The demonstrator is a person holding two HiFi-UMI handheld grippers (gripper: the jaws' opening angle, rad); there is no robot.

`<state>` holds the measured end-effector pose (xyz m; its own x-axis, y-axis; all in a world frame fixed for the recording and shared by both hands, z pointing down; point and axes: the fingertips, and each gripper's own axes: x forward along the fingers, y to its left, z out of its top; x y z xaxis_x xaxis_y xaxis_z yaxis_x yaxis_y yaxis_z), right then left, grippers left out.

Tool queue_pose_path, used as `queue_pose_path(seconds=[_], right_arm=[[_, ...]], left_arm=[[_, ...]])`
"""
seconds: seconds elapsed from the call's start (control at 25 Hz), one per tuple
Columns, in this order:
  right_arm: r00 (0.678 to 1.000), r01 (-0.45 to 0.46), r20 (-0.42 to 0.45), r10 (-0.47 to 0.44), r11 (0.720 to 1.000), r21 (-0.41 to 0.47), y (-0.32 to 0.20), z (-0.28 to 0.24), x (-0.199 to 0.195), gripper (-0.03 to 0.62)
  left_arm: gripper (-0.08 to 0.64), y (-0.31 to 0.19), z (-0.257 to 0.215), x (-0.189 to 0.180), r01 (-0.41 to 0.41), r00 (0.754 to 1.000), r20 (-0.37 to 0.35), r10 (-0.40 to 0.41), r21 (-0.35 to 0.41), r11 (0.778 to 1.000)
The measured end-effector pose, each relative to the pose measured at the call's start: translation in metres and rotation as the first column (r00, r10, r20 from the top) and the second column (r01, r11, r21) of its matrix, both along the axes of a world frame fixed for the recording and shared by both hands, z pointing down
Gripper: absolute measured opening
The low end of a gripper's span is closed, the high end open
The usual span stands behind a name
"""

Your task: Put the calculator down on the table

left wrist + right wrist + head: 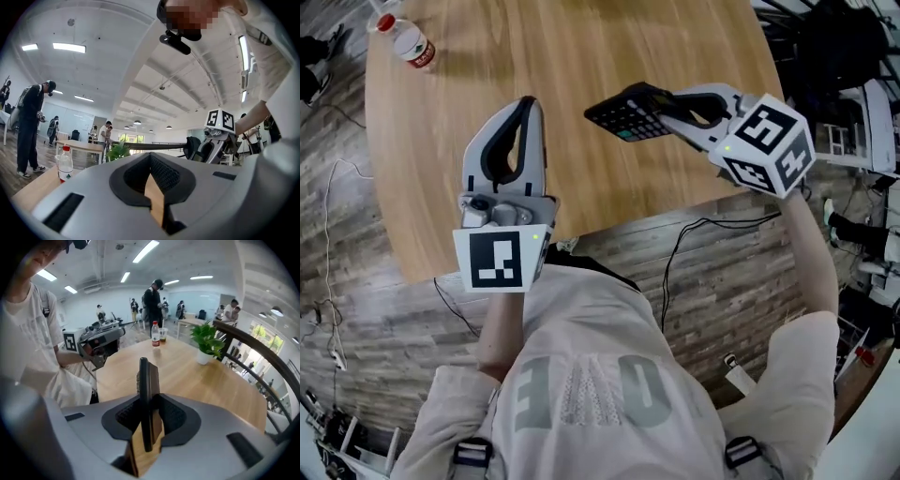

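Calculator (628, 114) in the air, not yet down; the step in hand is the lowering.

Head view: my right gripper (661, 108) is clamped on one end of the calculator. It hangs above the table (581, 47), over the near right part, clear of the wood and tilted, keys up. It is dark and flat, with rows of keys and a small greenish patch at its near edge. My left gripper (527, 101) is over the table's near edge with its tips together and nothing in them. A bottle (411, 42) stands at the table's far left, well apart from all this.

Left gripper view: jaws of the left gripper (151, 157) meet at the tips and hold nothing, only table (33, 187) shows below. The bottle (64, 164) stands on the table to the left. The right gripper (211, 145) is above the table to the right.

Right gripper view: the right gripper (149, 401) has both pads pressed on the calculator (149, 376). It sits edge-on between them and sticks out over the table (187, 376), with bare wood below. A potted plant (206, 345) is on the table's far side.

Next move, my guess: level the calculator, bring it down till its back lies flat on the table, then let the pads go. Risk is a drop if I release it while tilted.
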<state>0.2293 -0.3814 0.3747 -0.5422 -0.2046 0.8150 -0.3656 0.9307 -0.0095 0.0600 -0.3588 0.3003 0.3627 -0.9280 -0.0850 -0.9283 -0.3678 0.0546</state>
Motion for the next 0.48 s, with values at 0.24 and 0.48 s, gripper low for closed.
queue_pose_path(seconds=[0.24, 0.48], right_arm=[[0.947, 0.220, -0.193, -0.257, 0.956, -0.192, -0.010, 0.050, -0.012, 0.101], [0.829, 0.347, -0.283, -0.483, 0.840, -0.418, -0.015, 0.094, -0.012, 0.101]], left_arm=[[0.008, -0.014, 0.035, 0.000, 0.005, 1.000, 0.011, -0.004, -0.078, 0.997], [0.008, -0.024, 0.072, 0.003, 0.004, 1.000, 0.010, -0.003, -0.161, 0.987]])
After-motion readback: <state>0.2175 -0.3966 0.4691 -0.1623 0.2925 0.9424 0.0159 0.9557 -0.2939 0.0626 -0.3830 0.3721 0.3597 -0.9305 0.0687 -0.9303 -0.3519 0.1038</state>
